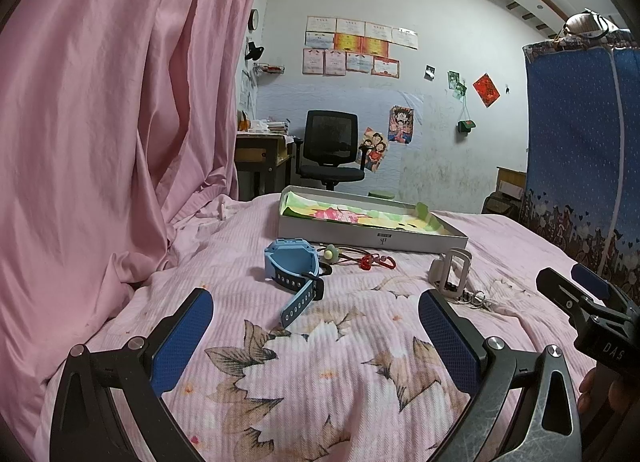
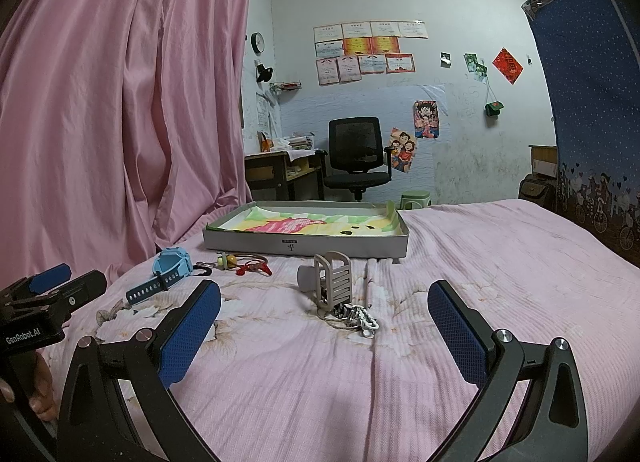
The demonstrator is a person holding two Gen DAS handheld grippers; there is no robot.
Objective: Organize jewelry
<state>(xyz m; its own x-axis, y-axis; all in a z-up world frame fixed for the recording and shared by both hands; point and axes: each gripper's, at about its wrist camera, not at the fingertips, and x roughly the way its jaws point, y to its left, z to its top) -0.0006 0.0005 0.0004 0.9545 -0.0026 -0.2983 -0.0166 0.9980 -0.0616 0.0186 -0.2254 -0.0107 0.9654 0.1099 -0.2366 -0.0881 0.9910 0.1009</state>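
Left gripper (image 1: 316,338) hangs spread wide and empty over the bed; right gripper (image 2: 324,326) likewise, nothing between its pads. Ahead of the left one we note the blue watch (image 1: 294,270), rubbery strap trailing toward us. Just right of it lies a thin red cord bracelet (image 1: 360,260) with a bead. Ahead of the right gripper stands a slatted beige plastic holder (image 2: 332,280) with a metal key cluster (image 2: 354,320) touching it. Beyond everything sits the shallow grey tray (image 2: 248,240), paper-lined. We judge the watch case the firmest grip; the soft quilt will give, so we close low.
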